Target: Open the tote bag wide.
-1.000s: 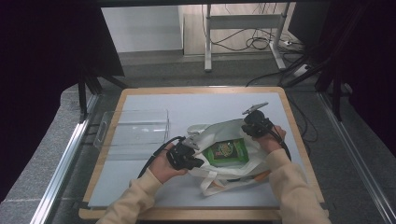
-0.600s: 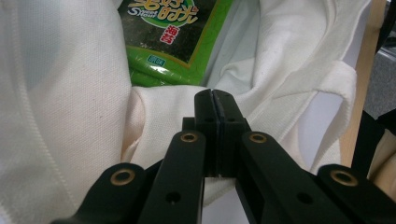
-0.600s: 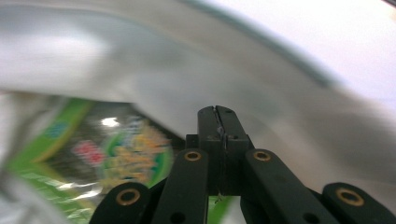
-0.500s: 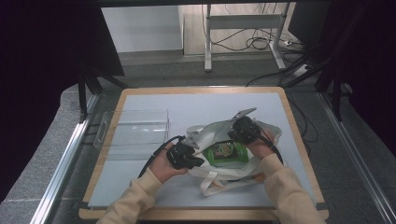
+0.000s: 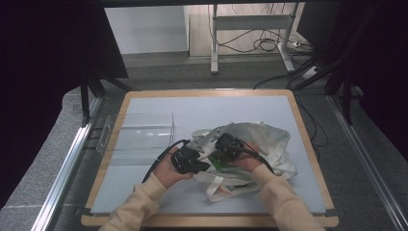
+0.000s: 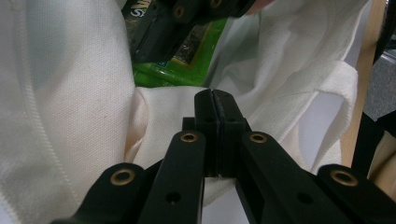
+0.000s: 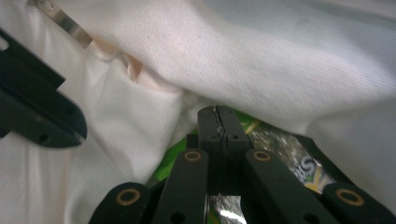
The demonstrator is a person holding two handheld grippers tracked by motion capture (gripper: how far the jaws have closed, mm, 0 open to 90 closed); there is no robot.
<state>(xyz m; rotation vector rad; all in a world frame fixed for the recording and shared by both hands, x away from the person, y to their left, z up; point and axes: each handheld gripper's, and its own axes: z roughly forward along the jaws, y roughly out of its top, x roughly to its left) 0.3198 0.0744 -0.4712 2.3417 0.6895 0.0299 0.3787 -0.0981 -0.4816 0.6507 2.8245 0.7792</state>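
A white cloth tote bag (image 5: 272,139) lies crumpled on the table's right half. Inside its mouth lies a green and silver packet (image 5: 220,165). My left gripper (image 5: 206,166) is at the bag's near left rim, and the cloth (image 6: 70,116) wrinkles toward its shut jaws (image 6: 215,97). My right gripper (image 5: 219,156) reaches into the mouth from the right. Its jaws (image 7: 215,112) are shut and lie flat over the packet (image 7: 173,161), with the tips under a fold of the bag (image 7: 280,56). I cannot see any of the packet pinched between them.
A clear plastic tray (image 5: 139,137) sits at the table's left edge, close to my left hand. The bag's handles (image 5: 226,186) trail toward the front. The wooden rim (image 5: 308,144) runs along the right. Pale tabletop (image 5: 216,110) stretches behind the bag.
My right gripper has moved left from the bag's far right rim into its mouth, over the green packet. The left gripper has stayed at the near rim.
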